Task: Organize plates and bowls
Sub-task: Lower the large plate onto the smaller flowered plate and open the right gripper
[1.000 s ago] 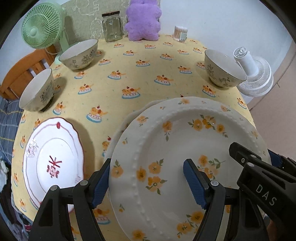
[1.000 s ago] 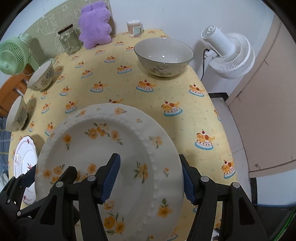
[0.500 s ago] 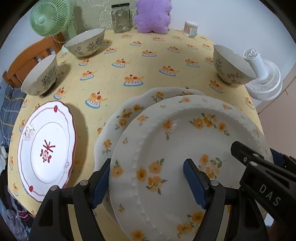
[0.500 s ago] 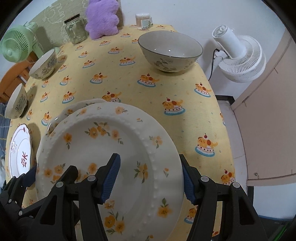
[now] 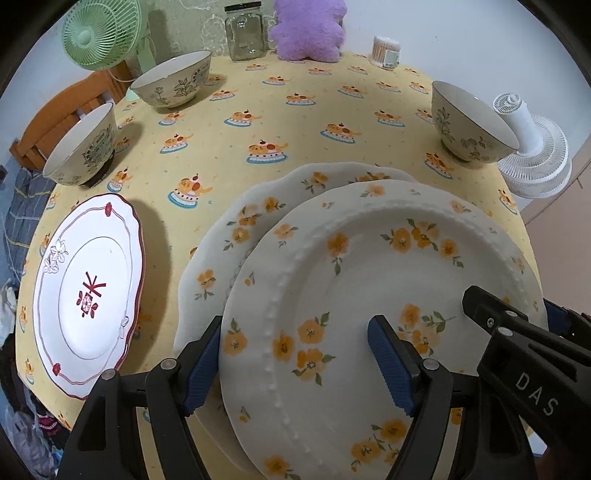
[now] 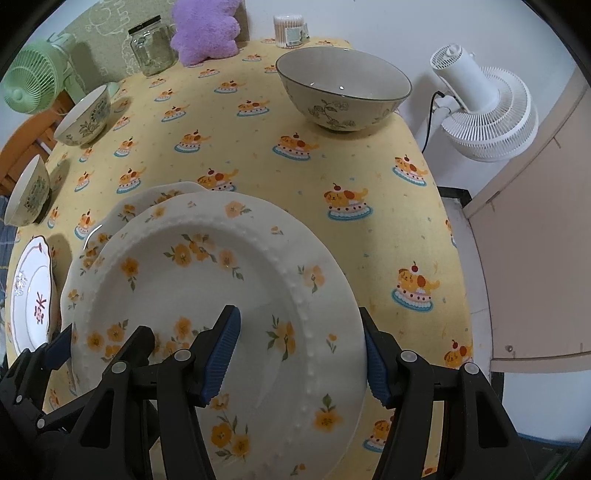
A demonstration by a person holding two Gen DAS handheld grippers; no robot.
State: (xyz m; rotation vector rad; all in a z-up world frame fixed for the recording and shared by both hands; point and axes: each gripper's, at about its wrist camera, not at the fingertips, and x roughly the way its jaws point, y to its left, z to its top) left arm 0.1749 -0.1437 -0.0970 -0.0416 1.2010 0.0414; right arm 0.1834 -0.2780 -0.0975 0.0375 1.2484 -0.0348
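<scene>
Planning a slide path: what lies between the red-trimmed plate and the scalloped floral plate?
Only bare tablecloth, in shadow, separates the red-trimmed plate from the scalloped floral plate, seen in the left wrist view.

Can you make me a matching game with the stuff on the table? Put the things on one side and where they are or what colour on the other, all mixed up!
Things:
1. beaded flower plate
2. red-trimmed plate
3. plush toy
4. glass jar

Descriptions:
A. purple
B. beside the plush toy, black lid on
C. lying alone near the table's left edge
D. gripped at both sides, above a wavy-edged flower plate

Pairs: 1-D, 2-C, 3-A, 4-B
</scene>
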